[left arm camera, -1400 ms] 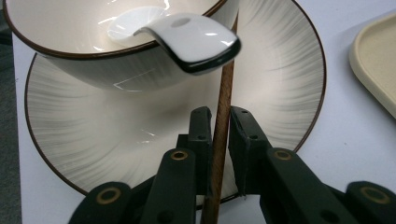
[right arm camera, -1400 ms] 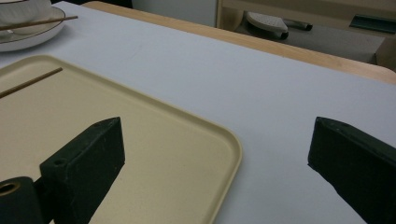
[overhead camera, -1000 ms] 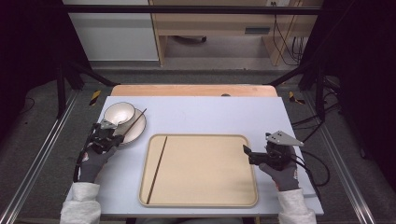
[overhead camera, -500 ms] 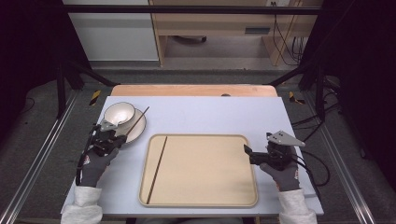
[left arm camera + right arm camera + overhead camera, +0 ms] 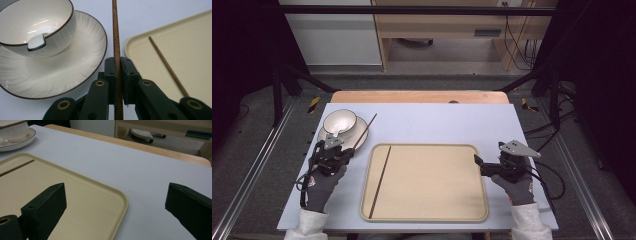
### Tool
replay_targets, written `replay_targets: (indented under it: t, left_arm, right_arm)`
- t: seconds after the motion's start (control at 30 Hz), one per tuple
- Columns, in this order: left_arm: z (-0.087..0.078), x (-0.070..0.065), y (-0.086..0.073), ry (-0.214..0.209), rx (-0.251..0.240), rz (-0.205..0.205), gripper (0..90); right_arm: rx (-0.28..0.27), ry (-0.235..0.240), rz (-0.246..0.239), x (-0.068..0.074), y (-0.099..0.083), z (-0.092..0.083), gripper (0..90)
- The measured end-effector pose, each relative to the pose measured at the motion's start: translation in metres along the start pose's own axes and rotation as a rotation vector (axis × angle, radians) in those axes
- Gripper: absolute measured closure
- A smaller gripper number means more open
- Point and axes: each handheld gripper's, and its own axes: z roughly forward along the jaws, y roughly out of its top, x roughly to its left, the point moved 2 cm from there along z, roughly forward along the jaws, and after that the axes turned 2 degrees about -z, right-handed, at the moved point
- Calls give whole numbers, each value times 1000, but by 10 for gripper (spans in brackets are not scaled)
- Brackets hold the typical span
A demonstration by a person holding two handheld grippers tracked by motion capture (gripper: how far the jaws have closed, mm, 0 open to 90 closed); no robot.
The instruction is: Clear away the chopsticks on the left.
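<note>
Left gripper (image 5: 117,75): jaws clenched on a wooden chopstick (image 5: 115,37), gripped near its lower end. Stick's long axis runs straight out from between the jaws, away from the hand, its far tip passing beside the saucer (image 5: 82,62) that carries the bowl (image 5: 37,25). To the right lies the tray (image 5: 427,200); a second chopstick (image 5: 380,180) rests along its left side, roughly parallel to the held one. Likely next: carry the held stick rightward onto the tray. Right gripper (image 5: 479,165): jaws spread, holding nothing, at the tray's right edge, well apart from both sticks
</note>
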Motion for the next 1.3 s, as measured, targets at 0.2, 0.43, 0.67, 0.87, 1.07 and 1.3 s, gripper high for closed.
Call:
replay_targets:
  t: [0.2,0.43,0.67,0.87,1.07,1.3]
  left_arm:
    - [-10,-24,-1,4,-44,-46,839]
    - [-16,-45,-4,2,-74,-110,839]
    - [-18,-66,-17,0,-96,-158,839]
    - [-19,-79,-37,-5,-109,-214,839]
    - [-21,-91,-52,-14,-126,-256,839]
    - [-19,-107,-65,-26,-123,-275,839]
  right_arm:
    - [0,5,6,0,0,-1,36]
    - [-1,1,2,0,0,-2,37]
    - [-3,4,4,0,1,-2,37]
    - [-1,4,0,0,0,-2,36]
    - [3,7,3,1,0,0,37]
    - [7,6,-2,2,-1,0,37]
